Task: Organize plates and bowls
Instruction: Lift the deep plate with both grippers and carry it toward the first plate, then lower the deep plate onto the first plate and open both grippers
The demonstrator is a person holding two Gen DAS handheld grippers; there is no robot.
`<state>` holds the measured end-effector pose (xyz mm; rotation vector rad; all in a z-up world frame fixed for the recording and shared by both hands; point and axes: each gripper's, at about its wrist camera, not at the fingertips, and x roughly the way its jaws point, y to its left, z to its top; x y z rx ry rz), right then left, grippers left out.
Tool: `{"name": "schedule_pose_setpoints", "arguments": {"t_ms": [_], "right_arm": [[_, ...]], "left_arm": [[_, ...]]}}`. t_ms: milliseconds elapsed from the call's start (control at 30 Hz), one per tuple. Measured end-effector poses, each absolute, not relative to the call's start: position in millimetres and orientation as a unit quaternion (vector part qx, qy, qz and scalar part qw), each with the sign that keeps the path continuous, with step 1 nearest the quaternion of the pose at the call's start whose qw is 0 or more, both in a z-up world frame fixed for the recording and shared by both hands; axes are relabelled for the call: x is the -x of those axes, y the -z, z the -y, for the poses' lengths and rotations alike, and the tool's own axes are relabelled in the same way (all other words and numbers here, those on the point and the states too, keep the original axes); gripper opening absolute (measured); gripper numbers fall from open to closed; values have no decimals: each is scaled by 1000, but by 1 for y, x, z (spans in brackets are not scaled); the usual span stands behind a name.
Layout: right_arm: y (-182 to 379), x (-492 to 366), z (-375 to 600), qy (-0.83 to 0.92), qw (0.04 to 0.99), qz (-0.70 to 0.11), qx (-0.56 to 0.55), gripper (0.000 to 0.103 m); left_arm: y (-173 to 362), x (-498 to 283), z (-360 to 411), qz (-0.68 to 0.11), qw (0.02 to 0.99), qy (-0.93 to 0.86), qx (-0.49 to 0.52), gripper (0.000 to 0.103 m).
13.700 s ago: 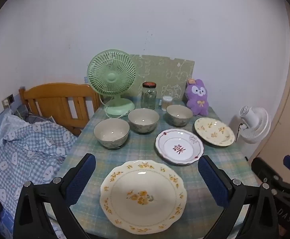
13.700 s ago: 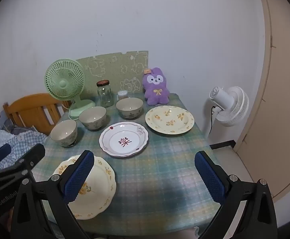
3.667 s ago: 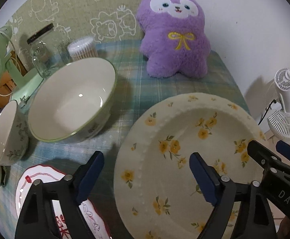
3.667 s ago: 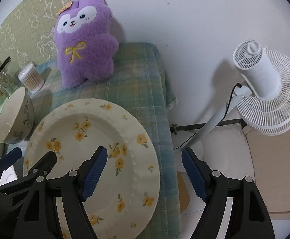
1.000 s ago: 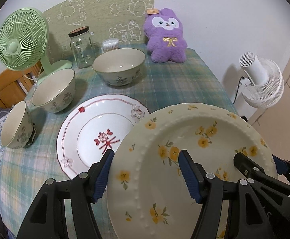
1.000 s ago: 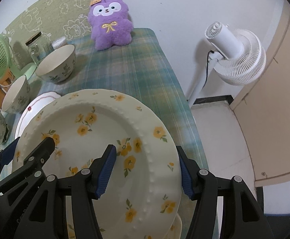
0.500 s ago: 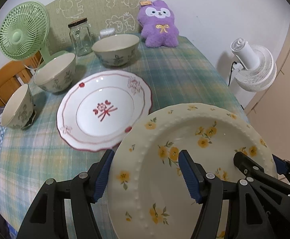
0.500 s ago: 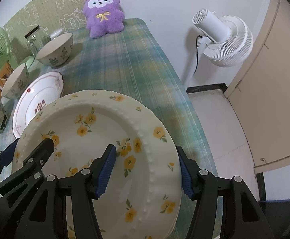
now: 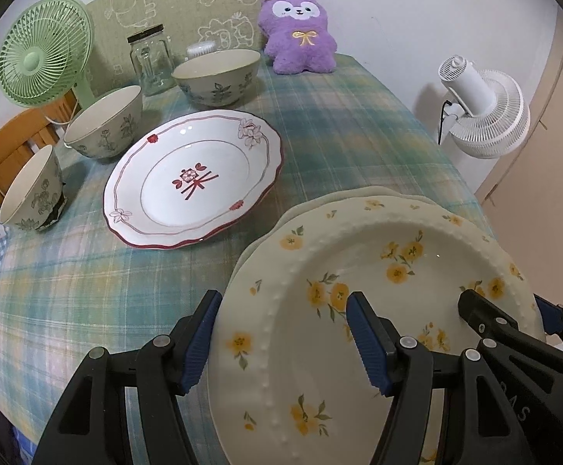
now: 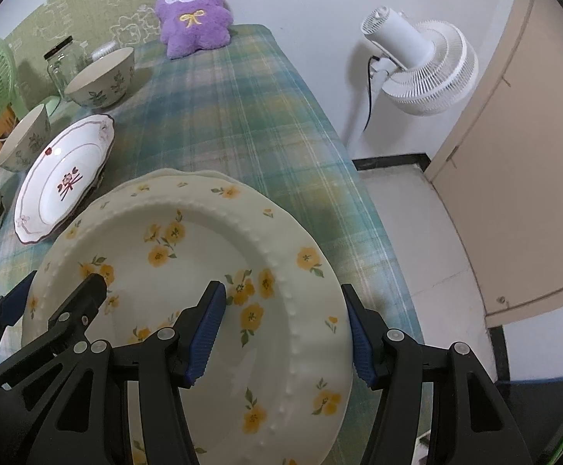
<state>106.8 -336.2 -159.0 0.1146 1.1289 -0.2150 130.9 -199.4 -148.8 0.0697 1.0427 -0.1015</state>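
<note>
A yellow-flowered plate (image 9: 378, 310) is clamped at its rim by both grippers — left (image 9: 285, 345), right (image 10: 285, 333) — just over a second matching plate (image 9: 335, 199) on the table (image 9: 339, 124), near the red plate (image 9: 192, 182).

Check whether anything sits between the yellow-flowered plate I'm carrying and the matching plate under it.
Nothing visible does. The yellow-flowered plate, held by the left gripper and right gripper, hangs over the matching plate, only whose far rim shows.

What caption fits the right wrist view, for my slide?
Both grippers hold a yellow-flowered plate just above a matching plate on the plaid table.
</note>
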Motion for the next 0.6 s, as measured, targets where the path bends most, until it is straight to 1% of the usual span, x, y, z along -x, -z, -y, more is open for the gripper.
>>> {"name": "schedule_pose_setpoints", "arguments": {"t_ms": [367,600], "right_arm": [[167,-105,345,98,833,-538,-80,62],[171,-106,353,96,835,-533,-94,62]], "left_arm": [[153,-123,211,-486,872,26,-60,66],[156,-123,215,-484,874,7,-53,65]]}}
